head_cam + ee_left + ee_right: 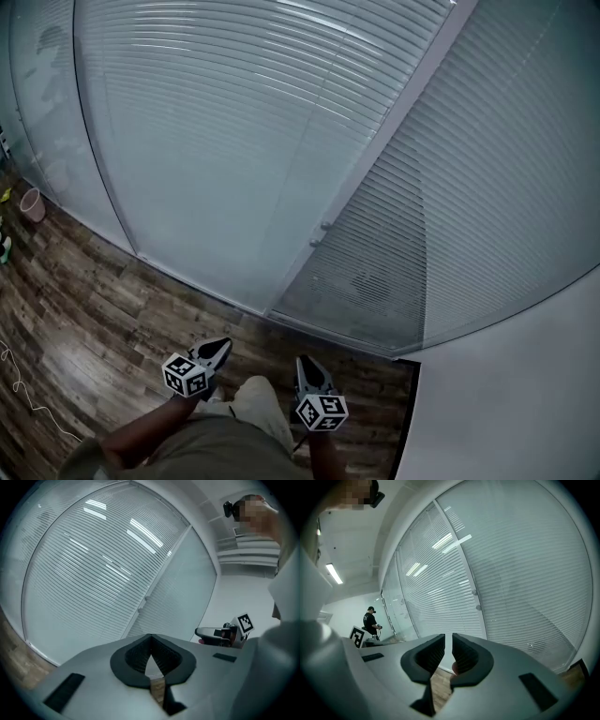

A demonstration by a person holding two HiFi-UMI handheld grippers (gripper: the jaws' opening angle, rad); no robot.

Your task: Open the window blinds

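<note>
Low over the wood floor (pixel 84 309), the empty left claw (pixel 223 349) is pressed together and the empty right claw (pixel 306 362) a slit apart, well short of the closed blinds (pixel 234 122) ahead, whose small knob (pixel 324 225) could slip from a misaligned pinch.

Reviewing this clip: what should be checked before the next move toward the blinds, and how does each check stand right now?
1. Left claw free: ok, jaws together, nothing held.
2. Right claw free: ok, jaws slightly apart, nothing between them.
3. Blinds opened: not ok, slats look shut.
4. Control found: cannot tell; two small knobs sit on the frame, function unclear.
5. Claws at the knobs: not ok, both are low and apart from the blinds.
</note>
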